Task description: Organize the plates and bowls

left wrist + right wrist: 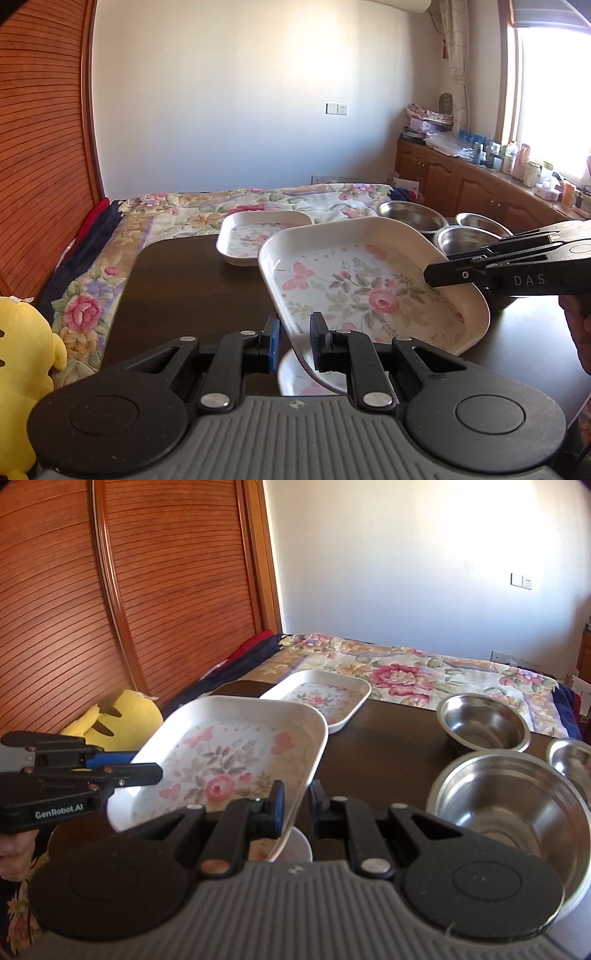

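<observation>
Floral plate (pixel 369 288) held tilted above the dark worktop (pixel 192 280). Left tongs (pixel 294 345) and right tongs (pixel 295 812) each pinch its rim on opposite edges. Second floral plate (pixel 255 236) lies beyond it; steel bowls (pixel 484 720) beside it.

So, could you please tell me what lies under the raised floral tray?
Under the raised white floral tray, a round white floral plate shows on the dark table. The tray and fingers cover most of it.
</observation>
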Action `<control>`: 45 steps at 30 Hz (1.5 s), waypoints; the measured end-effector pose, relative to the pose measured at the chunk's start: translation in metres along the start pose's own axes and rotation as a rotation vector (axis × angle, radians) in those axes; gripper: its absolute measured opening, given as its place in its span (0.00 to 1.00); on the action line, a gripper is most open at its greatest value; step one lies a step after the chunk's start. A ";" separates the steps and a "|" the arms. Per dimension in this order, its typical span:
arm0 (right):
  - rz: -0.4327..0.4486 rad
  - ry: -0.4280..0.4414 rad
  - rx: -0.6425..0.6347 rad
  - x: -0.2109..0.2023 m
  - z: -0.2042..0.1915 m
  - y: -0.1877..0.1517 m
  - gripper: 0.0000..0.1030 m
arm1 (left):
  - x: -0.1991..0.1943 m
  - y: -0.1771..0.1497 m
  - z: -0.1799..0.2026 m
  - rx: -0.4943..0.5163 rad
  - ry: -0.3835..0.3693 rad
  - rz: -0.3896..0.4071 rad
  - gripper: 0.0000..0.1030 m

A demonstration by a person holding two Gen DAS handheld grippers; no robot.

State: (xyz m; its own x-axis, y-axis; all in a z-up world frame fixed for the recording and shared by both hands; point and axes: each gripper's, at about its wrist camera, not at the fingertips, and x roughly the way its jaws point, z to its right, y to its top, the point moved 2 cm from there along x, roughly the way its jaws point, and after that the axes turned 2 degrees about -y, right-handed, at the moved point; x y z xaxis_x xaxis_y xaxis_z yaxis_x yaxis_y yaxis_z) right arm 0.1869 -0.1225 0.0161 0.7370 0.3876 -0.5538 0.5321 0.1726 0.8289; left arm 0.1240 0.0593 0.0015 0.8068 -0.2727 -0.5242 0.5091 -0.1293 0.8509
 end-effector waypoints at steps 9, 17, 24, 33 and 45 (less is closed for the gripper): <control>0.007 -0.008 0.023 -0.019 0.002 -0.018 0.15 | -0.016 -0.013 0.018 0.009 -0.018 0.003 0.18; 0.041 -0.005 0.051 -0.028 0.000 -0.034 0.15 | -0.021 -0.029 0.023 -0.010 -0.023 0.000 0.18; 0.050 0.012 0.094 -0.022 -0.001 -0.054 0.15 | -0.014 -0.041 0.021 -0.030 -0.003 -0.014 0.18; 0.069 0.018 0.129 -0.019 -0.005 -0.069 0.15 | -0.008 -0.050 0.015 -0.050 0.005 -0.027 0.18; 0.091 -0.015 0.118 -0.012 -0.010 -0.078 0.15 | 0.004 -0.059 0.013 -0.046 0.030 -0.040 0.18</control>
State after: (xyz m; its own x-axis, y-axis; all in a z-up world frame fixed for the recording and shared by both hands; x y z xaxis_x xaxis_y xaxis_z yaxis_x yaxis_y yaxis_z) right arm 0.1324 -0.1315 -0.0409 0.7902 0.3826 -0.4787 0.5075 0.0293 0.8612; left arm 0.0931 0.0534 -0.0504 0.7939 -0.2399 -0.5587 0.5534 -0.0955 0.8274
